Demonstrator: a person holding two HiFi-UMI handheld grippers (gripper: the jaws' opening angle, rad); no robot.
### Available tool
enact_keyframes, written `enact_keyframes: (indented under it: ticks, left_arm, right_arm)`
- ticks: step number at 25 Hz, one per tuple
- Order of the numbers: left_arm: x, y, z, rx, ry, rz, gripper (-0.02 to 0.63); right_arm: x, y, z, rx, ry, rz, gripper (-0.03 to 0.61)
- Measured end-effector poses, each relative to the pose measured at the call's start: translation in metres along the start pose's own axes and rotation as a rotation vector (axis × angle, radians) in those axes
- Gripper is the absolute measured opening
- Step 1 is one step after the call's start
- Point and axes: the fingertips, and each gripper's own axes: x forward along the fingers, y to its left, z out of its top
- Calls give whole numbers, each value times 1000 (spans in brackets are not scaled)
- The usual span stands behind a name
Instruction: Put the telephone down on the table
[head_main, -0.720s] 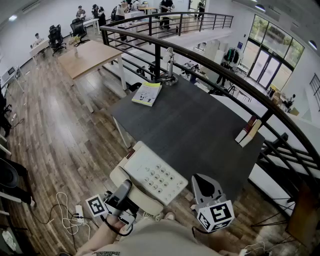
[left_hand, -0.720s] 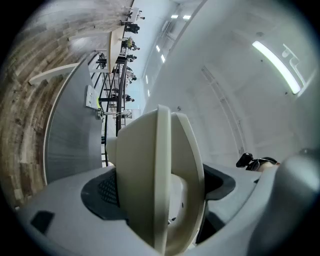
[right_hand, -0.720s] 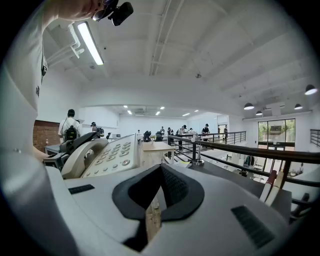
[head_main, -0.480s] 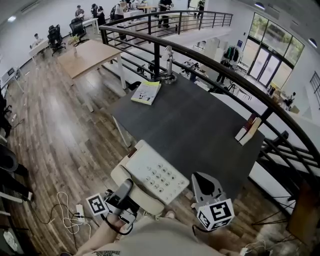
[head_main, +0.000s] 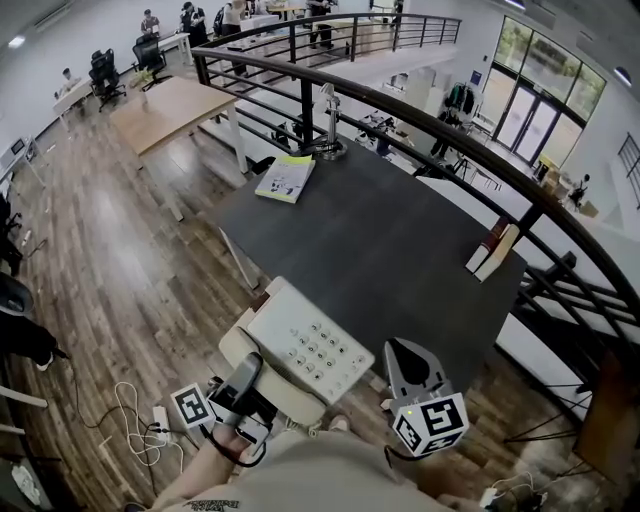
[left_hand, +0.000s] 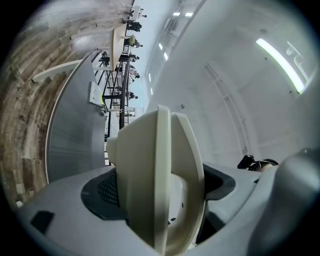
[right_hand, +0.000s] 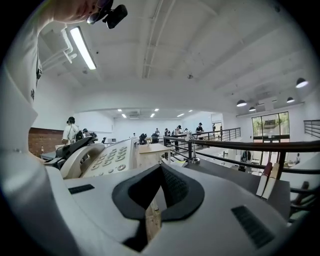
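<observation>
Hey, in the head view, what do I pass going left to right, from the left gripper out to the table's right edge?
left gripper → telephone → right gripper → books at the right edge of the table

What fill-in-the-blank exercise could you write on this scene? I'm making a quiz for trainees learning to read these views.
1. The left gripper is shut on the cream ___.
2. The right gripper holds ___.
3. The booklet lies on the dark ___.
Missing words: telephone; nothing; table.
</observation>
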Motion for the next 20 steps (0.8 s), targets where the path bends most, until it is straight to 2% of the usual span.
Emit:
enact_keyframes:
  ticks: [11,20]
  left_arm:
    - [6,11,-30,-37,-45,6,437]
    - [18,4,-56,-18,-74,-27,437]
  right_arm:
    - [-23,-24,-14,7,-9,8,2]
    - [-35,-37,-13,-20,-29,48,2]
